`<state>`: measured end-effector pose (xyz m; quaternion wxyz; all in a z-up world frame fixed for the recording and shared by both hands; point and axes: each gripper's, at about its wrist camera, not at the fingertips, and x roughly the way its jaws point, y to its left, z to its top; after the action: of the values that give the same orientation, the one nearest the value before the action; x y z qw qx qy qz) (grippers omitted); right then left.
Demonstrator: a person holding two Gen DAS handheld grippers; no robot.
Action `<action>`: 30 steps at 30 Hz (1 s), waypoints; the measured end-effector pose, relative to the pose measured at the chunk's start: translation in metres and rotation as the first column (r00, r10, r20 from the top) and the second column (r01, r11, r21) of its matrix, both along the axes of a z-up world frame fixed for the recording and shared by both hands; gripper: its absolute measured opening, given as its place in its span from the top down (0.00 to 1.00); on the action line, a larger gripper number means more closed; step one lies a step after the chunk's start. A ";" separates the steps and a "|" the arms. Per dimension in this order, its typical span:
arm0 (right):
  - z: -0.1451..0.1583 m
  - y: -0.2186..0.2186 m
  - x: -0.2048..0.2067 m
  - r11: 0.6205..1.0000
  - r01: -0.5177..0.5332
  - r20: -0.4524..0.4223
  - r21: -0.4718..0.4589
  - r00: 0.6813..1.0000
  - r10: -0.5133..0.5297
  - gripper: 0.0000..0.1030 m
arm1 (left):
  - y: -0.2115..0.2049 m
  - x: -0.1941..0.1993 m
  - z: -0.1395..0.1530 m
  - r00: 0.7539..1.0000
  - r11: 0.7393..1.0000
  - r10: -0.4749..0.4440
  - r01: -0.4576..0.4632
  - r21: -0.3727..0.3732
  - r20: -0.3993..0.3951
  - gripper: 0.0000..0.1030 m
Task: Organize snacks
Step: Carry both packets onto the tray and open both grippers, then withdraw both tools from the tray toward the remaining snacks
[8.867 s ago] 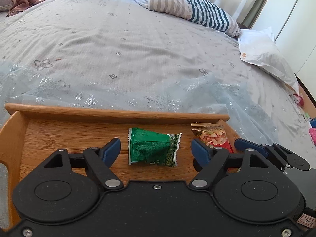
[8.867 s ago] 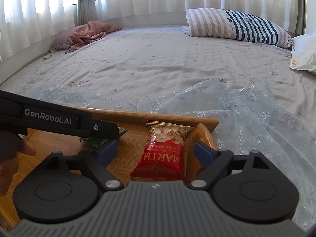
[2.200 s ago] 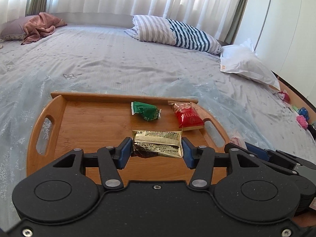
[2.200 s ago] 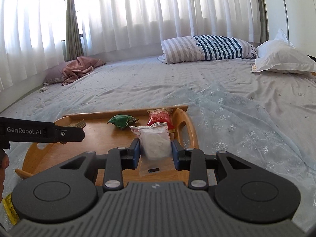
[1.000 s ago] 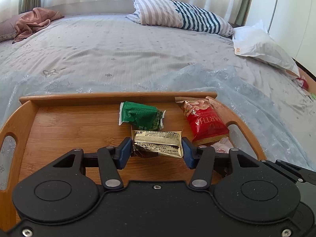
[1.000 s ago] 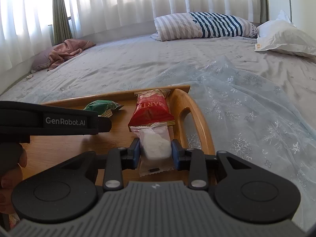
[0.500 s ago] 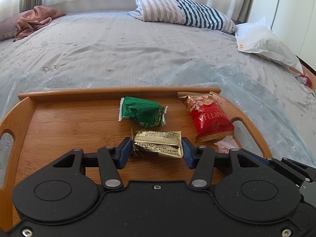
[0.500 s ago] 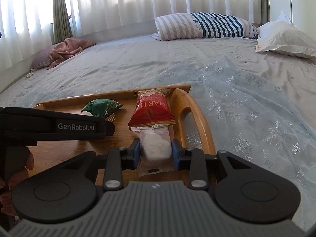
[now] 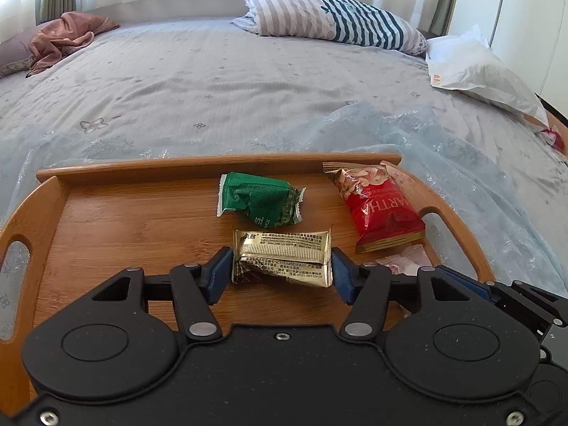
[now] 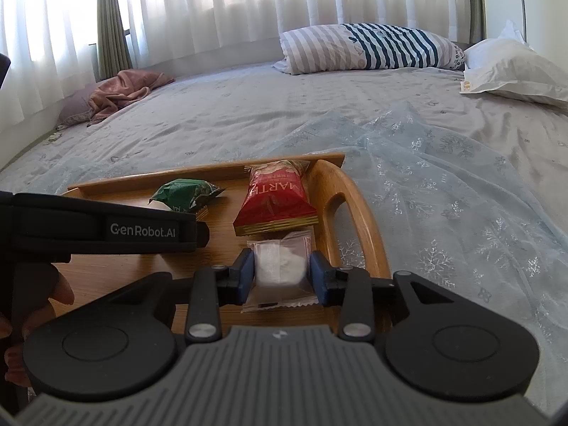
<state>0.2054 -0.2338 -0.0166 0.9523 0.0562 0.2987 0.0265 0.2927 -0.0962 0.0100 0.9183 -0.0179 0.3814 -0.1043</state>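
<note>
A wooden tray (image 9: 117,213) lies on the bed. On it are a green snack packet (image 9: 261,200) and a red snack bag (image 9: 385,206). My left gripper (image 9: 282,269) is shut on a gold snack packet (image 9: 284,255) low over the tray, just in front of the green packet. My right gripper (image 10: 282,277) is shut on a white snack packet (image 10: 280,262) over the tray's right end (image 10: 358,213), just in front of the red bag (image 10: 277,198). The green packet (image 10: 184,191) shows behind the left gripper's body (image 10: 106,229).
The tray sits on a sheer pale blue cloth (image 9: 461,177) over a grey bedspread (image 9: 213,81). A striped pillow (image 9: 333,21) and a white pillow (image 9: 475,71) lie at the far right, a pink blanket (image 9: 60,39) at the far left.
Both grippers have kept their packets and eased slightly back over the tray. The white packet has sunk a little toward the tray floor.
</note>
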 end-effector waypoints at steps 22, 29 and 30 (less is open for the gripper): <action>0.033 -0.008 -0.051 1.000 0.010 0.099 0.018 0.995 -0.011 0.18 | 0.031 -0.080 0.059 0.991 0.999 -0.038 0.039 -0.006 0.129 0.13; 0.041 -0.007 -0.083 1.000 -0.026 0.133 0.004 0.991 0.025 0.12 | 0.047 -0.123 0.066 0.987 0.998 -0.045 0.051 -0.035 0.151 0.12; 0.041 -0.006 -0.088 1.000 -0.032 0.136 0.001 0.990 0.031 0.11 | 0.049 -0.129 0.066 0.987 0.998 -0.046 0.053 -0.041 0.155 0.12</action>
<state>0.1177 -0.2397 0.0245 0.9699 0.0512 0.2338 0.0457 0.1640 -0.0474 0.0761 0.9416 -0.0212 0.3071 -0.1367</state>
